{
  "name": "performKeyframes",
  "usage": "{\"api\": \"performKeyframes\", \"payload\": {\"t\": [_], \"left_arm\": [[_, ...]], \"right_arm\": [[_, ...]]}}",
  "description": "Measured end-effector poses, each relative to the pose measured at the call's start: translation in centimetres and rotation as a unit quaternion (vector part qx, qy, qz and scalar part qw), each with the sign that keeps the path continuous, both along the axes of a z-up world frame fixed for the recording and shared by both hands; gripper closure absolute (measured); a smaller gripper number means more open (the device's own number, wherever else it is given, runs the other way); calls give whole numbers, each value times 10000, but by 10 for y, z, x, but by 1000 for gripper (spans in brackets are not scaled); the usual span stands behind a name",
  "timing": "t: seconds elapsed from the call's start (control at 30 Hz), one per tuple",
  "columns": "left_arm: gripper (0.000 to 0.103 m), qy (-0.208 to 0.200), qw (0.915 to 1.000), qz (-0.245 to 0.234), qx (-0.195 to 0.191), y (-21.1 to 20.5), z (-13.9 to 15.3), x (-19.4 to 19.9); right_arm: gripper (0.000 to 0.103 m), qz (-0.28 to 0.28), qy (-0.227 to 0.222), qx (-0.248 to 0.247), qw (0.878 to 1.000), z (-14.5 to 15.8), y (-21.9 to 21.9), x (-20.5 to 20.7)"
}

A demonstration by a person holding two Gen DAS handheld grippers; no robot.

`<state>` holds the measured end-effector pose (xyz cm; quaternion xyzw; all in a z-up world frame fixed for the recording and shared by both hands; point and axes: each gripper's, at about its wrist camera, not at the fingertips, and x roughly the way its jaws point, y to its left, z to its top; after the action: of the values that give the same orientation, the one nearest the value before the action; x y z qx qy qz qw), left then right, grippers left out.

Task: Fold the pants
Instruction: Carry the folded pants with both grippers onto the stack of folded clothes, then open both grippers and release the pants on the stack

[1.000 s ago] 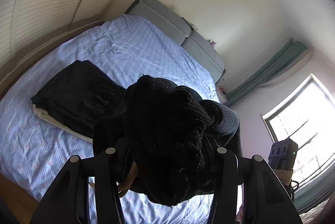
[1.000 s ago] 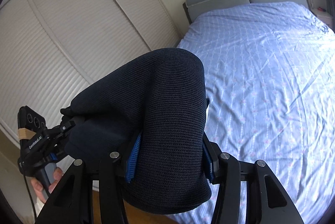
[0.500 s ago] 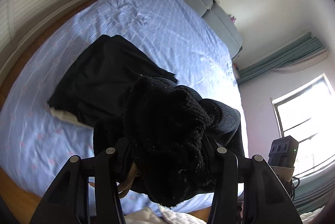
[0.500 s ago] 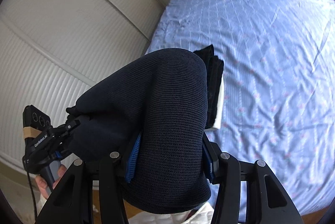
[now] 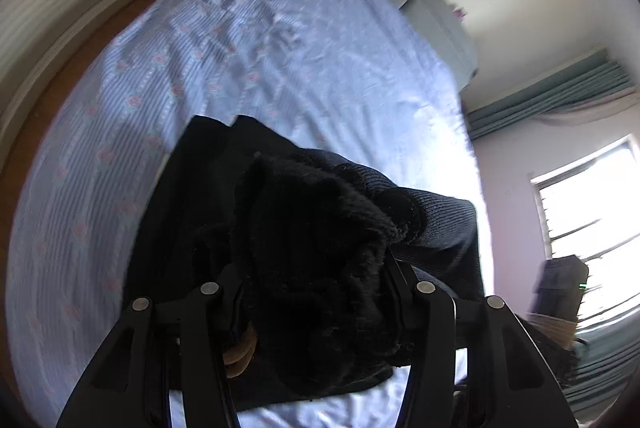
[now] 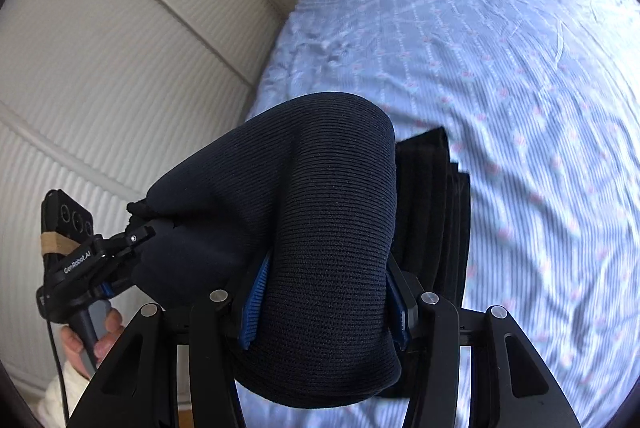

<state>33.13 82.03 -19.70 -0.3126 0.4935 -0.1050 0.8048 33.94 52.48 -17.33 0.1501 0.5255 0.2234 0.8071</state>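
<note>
Pants [image 6: 320, 248] bunched, clamped in both jaws, left gripper [image 5: 312, 292], right gripper [image 6: 324, 304], above bed [image 6: 520, 67]

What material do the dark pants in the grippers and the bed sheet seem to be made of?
Pants: apparently a thick ribbed knit, matte navy, with fine parallel ridges; the side in the left gripper looks fuzzy, perhaps fleece. Bed sheet: seemingly thin woven cotton, light blue, finely creased.

White lettering reading "GenRobot.AI" runs along the black body of the left tool [image 6: 138, 234], seen in the right wrist view; nothing else is legible.
</note>
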Motion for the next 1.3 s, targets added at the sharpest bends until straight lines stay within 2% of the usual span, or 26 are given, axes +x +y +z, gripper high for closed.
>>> {"api": "performKeyframes", "payload": {"t": [0.1,0.17,0.23,0.33,0.43,0.53,0.6,0.7,0.8,0.87,0.93,1.07,1.3], "left_arm": [[51,314,9977,-260,544,-7,-19,25],[50,690,9948,-470,581,-11,-34,33],[47,824,9941,-483,511,-9,-43,35],[39,844,9942,-439,507,-7,-45,32],[34,813,9911,-478,939,-9,-34,26],[30,519,9876,-483,1404,-10,-10,13],[23,237,9826,-419,1793,-11,14,-1],[22,-103,9750,-338,2194,-18,50,-27],[15,-345,9734,-296,2244,-35,79,-56],[10,-511,9712,-400,2291,-57,96,-76],[7,-692,9684,-554,2332,-81,112,-93],[4,-1049,9556,-829,2627,-138,139,-125],[0,-1667,9370,-1084,2871,-234,181,-172]], "right_arm": [[52,-61,-58,-394,9992,-9,12,15],[50,-23,-106,-761,9970,-17,23,22],[49,49,-40,-966,9953,-27,28,26],[45,-117,92,-873,9961,-34,19,25],[33,-263,124,-1016,9944,-41,14,28],[31,-156,83,-1083,9940,-37,12,27],[31,-74,-42,-1071,9942,-26,11,23],[31,65,-350,-989,9945,-4,3,8],[21,65,-786,-943,9924,29,-14,-20],[12,-20,-1013,-946,9903,50,-30,-41],[9,-127,-1149,-1016,9881,69,-48,-63],[7,-317,-1318,-1129,9843,99,-86,-102],[7,-957,-1629,-1195,9747,147,-162,-168]]}}
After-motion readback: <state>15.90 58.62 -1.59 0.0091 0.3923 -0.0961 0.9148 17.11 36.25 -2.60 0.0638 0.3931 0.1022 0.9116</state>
